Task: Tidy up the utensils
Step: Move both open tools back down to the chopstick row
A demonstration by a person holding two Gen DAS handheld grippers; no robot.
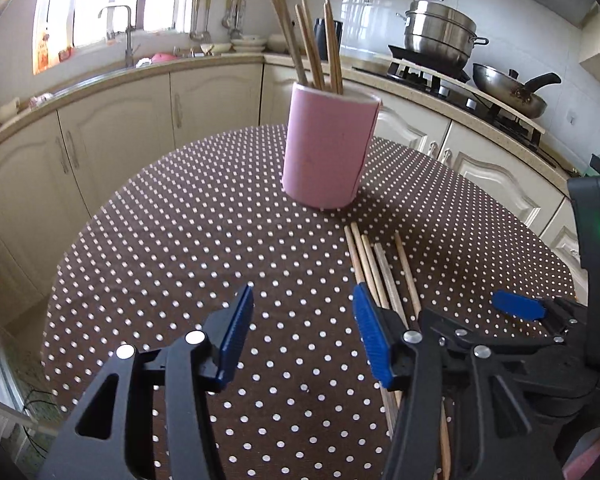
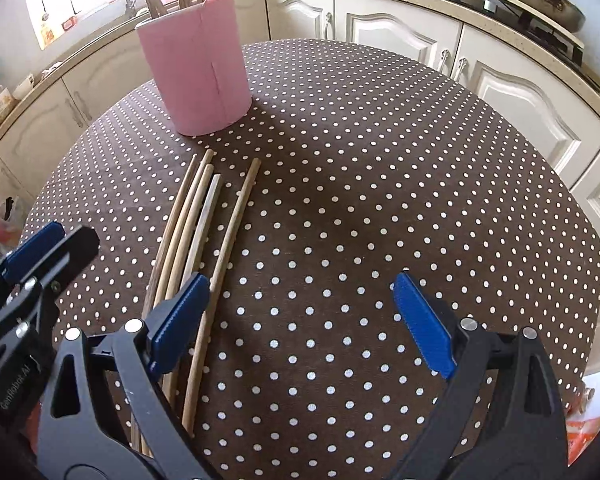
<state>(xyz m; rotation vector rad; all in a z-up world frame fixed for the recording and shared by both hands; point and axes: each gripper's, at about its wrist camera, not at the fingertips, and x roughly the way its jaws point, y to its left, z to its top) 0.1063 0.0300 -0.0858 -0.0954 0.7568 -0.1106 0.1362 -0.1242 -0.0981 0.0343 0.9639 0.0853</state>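
A pink cylindrical holder (image 1: 326,148) stands upright on the polka-dot table (image 1: 180,240) with several wooden chopsticks (image 1: 312,44) standing in it. It also shows in the right wrist view (image 2: 200,64). Several loose chopsticks (image 1: 380,272) lie side by side on the cloth in front of the holder, seen also in the right wrist view (image 2: 204,232). My left gripper (image 1: 304,332) is open and empty, just left of the loose chopsticks. My right gripper (image 2: 300,320) is open and empty, its left finger (image 2: 180,316) over the chopsticks.
The round table (image 2: 380,160) has a brown dotted cloth. Kitchen cabinets and a counter curve behind it, with a sink (image 1: 116,36) at the left and a stove with a steel pot (image 1: 440,32) and a wok (image 1: 512,88) at the right.
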